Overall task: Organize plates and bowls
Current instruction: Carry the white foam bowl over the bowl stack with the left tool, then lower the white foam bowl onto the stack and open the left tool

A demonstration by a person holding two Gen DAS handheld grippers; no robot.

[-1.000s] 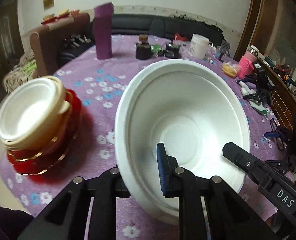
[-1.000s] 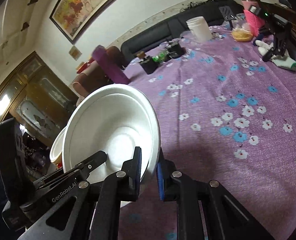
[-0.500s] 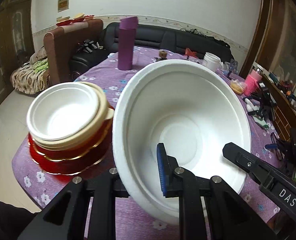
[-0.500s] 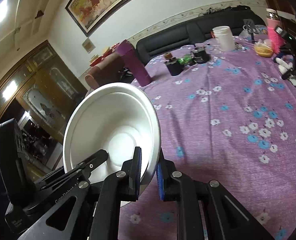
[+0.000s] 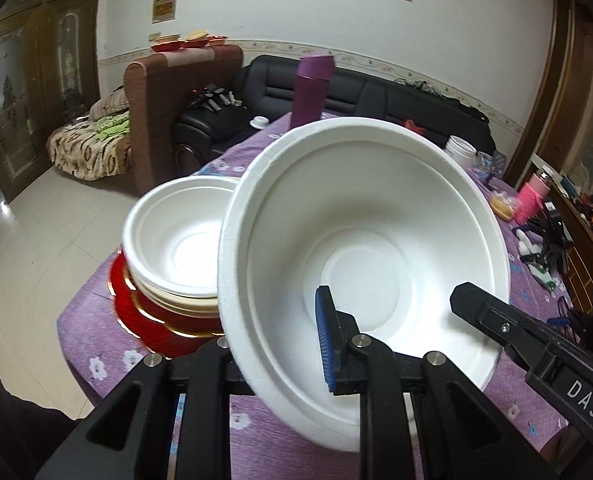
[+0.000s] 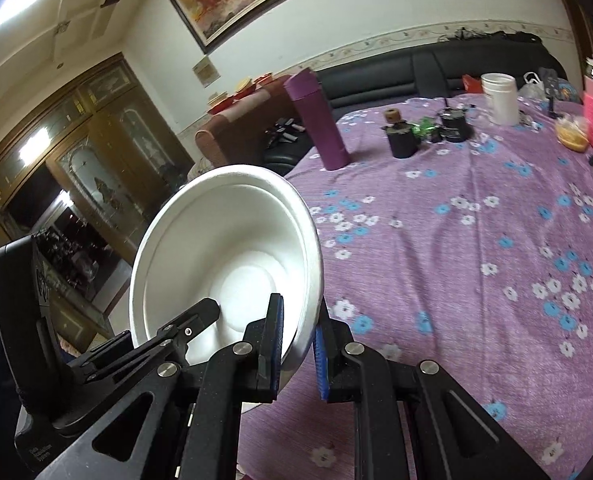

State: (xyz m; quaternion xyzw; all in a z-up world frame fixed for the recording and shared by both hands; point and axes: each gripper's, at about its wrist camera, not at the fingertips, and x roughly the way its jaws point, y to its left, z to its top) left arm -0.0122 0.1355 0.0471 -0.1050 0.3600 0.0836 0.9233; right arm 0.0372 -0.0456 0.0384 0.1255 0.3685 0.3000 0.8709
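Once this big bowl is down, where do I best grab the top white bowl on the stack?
Pinch the top white bowl by its thin rim on the near side, one finger inside, one outside, like both grippers now hold the big bowl. It sits nested and upright; only the rim is exposed.

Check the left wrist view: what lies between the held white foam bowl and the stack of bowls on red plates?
Nothing. The white foam bowl overlaps the stack of bowls on red plates in the left wrist view; no object shows between them.

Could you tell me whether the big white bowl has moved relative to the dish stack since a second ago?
Yes. In the left wrist view the big white bowl, clamped by both grippers, has closed in on the dish stack and now overlaps it.
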